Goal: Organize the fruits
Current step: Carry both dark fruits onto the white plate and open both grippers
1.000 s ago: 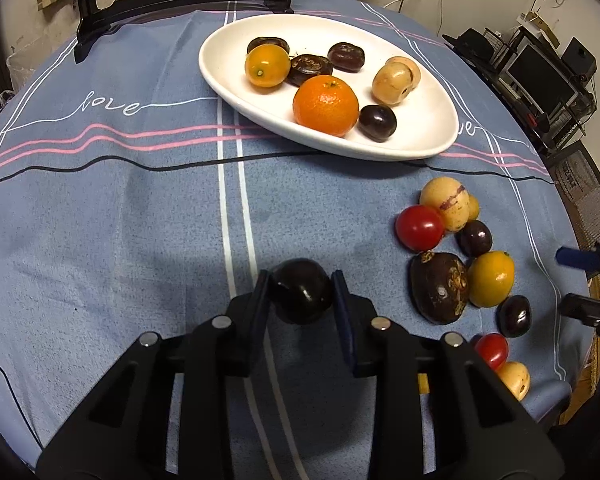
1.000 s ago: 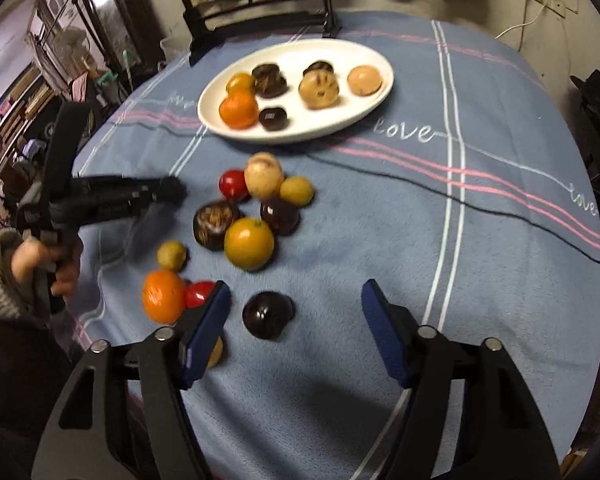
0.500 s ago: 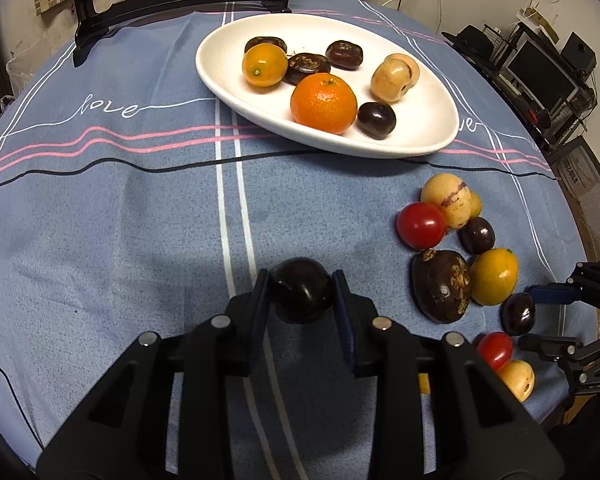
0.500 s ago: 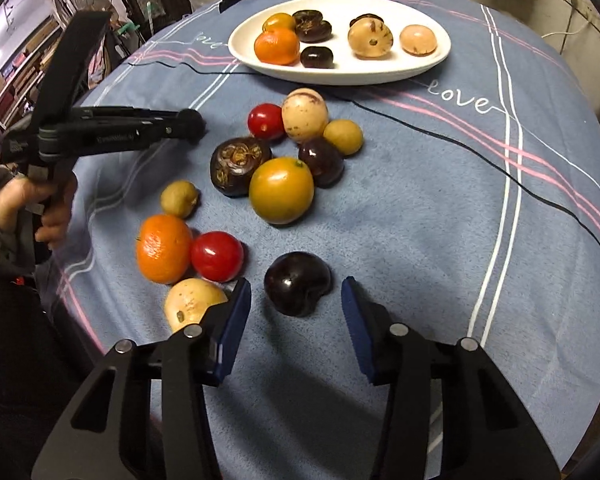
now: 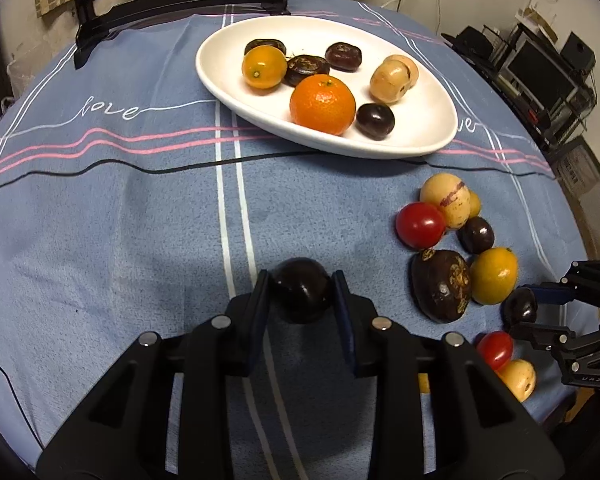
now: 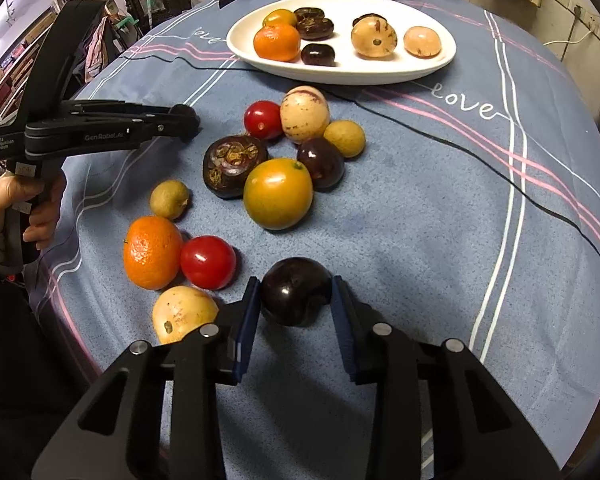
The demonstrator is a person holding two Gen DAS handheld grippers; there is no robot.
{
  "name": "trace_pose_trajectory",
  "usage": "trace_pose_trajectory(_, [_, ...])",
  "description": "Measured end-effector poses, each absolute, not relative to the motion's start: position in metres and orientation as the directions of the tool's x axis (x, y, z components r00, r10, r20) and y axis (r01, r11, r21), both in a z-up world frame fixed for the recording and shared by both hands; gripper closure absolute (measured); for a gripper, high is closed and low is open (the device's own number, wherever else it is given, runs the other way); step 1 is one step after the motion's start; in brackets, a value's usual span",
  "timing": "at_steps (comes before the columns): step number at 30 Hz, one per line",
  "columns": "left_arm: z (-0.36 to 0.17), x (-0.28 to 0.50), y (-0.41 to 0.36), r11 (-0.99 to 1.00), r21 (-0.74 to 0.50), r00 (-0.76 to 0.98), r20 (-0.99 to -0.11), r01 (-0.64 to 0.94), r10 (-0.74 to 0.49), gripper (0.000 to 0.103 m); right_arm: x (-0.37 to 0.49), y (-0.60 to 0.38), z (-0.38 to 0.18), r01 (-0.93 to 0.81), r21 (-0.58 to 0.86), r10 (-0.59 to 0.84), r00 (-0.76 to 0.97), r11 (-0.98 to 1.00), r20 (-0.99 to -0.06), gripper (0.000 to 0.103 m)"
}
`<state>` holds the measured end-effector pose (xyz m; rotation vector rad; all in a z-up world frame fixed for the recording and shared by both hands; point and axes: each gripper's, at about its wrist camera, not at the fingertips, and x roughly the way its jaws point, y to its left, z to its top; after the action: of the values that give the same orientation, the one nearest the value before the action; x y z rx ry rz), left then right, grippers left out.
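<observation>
The right gripper [image 6: 294, 300] has just been closing its jaws, and its 2 blue pads now press on either side of a dark plum [image 6: 295, 297] that sits on the blue tablecloth [image 6: 420, 220], at the near edge of the loose fruit pile. Just left of that plum lie a red tomato [image 6: 208, 262], an orange [image 6: 153, 252] and a pale yellow fruit [image 6: 182, 314]; further back are a big yellow-orange fruit [image 6: 278, 193], a brown mottled fruit [image 6: 234, 165] and a few more. The left gripper [image 5: 301, 295] is clamped on a second dark plum [image 5: 300, 294], held between its pads above the cloth, well apart from the pile, which lies to its right in the left wrist view. A person's hand [image 6: 28, 208] holds that gripper's handle. The white oval plate [image 5: 428, 128] stands at the far side of the table and holds 8 pieces as far as both views show: 1 orange, 1 yellow-orange fruit, 2 pale fruits and 4 dark ones.
</observation>
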<state>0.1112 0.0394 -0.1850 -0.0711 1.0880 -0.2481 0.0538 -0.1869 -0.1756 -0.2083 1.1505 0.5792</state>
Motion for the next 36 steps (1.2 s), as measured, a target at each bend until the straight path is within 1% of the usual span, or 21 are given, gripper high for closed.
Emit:
trace_pose_trajectory(6, [-0.171, 0.108, 0.046, 0.971, -0.183, 0.474, -0.849, 0.151, -0.234, 0.072, 0.064, -0.215, -0.161, -0.437, 0.182, 0.35, 0.343, 0.881, -0.872, 0.067])
trace_pose_trajectory(11, [-0.151, 0.109, 0.041, 0.971, -0.162, 0.506, -0.832, 0.175, -0.229, 0.072, 0.066, -0.229, -0.142, -0.4, 0.207, 0.371, 0.395, 0.893, -0.84, 0.067])
trace_pose_trajectory(19, [-0.117, 0.124, 0.025, 0.969, -0.105, 0.56, -0.8, 0.225, -0.217, 0.072, 0.067, -0.234, -0.113, -0.401, 0.204, 0.389, 0.459, 0.893, -0.799, 0.067])
trace_pose_trajectory(27, [-0.097, 0.155, 0.018, 0.969, -0.075, 0.596, -0.777, 0.234, -0.204, 0.072, 0.087, -0.234, -0.092, -0.413, 0.202, 0.407, 0.499, 0.888, -0.765, 0.067])
trace_pose_trajectory(36, [-0.091, 0.192, 0.012, 0.969, -0.067, 0.604, -0.771, 0.24, -0.202, 0.072, 0.128, -0.219, -0.079, -0.443, 0.202, 0.429, 0.504, 0.873, -0.75, 0.067])
